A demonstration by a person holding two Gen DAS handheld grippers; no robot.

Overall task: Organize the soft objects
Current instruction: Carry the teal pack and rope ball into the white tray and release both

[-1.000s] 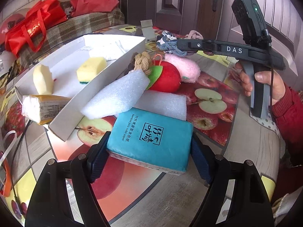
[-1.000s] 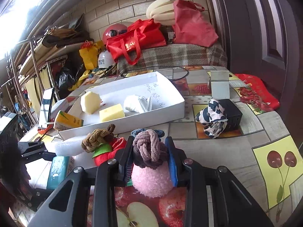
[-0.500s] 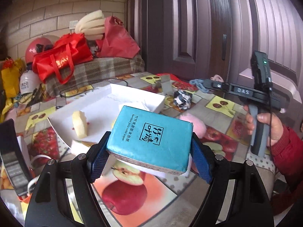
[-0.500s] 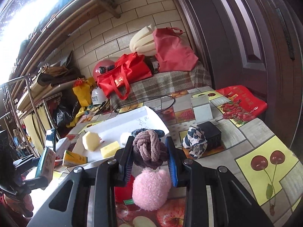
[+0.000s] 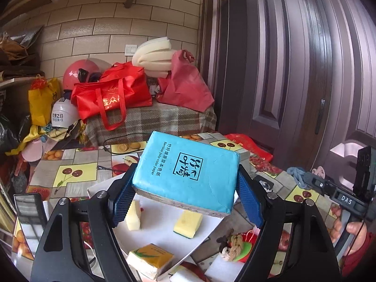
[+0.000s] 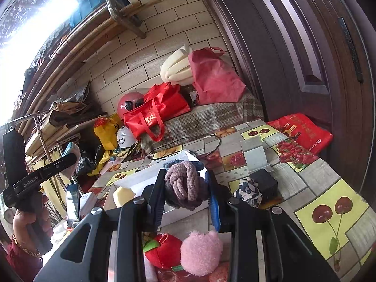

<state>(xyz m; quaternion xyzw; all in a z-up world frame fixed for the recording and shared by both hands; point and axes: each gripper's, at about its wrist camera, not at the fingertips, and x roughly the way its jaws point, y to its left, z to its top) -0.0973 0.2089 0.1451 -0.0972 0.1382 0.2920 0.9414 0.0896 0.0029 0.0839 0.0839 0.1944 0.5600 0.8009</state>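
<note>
Fingers of left gripper (image 5: 186, 198) pinch blue tissue pack (image 5: 188, 171), held in air above white tray (image 5: 162, 237) with sponges. Right gripper (image 6: 186, 198) clamps knotted mauve scrunchie (image 6: 184, 185), above pink plush ball (image 6: 201, 252) on table (image 6: 312, 183).

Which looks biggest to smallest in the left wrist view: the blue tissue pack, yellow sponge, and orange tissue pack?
1. Blue tissue pack, though it sits nearest the camera in the left gripper, which inflates it.
2. Orange tissue pack.
3. Yellow sponge, close to the orange pack in apparent size, so that order is unsure.
</note>
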